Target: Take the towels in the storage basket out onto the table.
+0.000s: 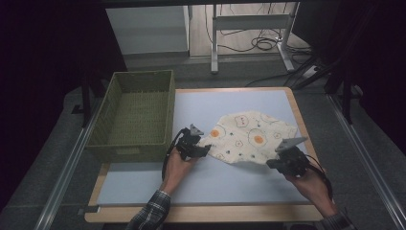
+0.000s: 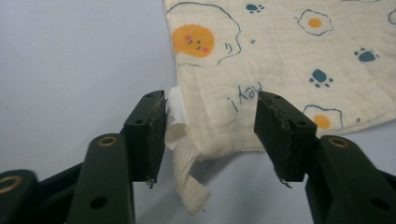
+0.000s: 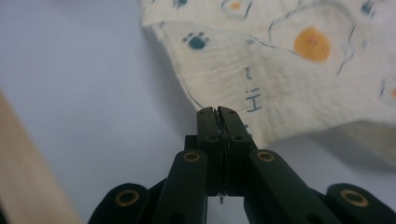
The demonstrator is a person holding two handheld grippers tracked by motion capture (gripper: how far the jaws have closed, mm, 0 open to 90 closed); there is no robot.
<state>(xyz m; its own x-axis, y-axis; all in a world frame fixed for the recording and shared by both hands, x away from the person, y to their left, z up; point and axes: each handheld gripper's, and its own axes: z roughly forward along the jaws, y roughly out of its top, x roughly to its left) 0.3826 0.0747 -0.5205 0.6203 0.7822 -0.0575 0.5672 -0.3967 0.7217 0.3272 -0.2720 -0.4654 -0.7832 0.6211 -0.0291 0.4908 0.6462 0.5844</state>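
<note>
- Pale blue counter [image 1: 201,177] carries a printed cloth [image 1: 251,136].
- Left claw [image 2: 210,126] stands apart, straddling the cloth's corner.
- Right claw [image 3: 218,113] is clamped on the cloth's edge.

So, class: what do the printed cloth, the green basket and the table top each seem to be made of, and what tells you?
Printed cloth: soft woven cotton, probably gauze; matte with a crinkled weave, and it drapes where the right claw lifts its edge.
Green basket: woven wicker or paper cord, judging by its ribbed, plaited walls.
Table top: a smooth, matte pale-blue sheet, likely laminate, with a wood-look border.
</note>
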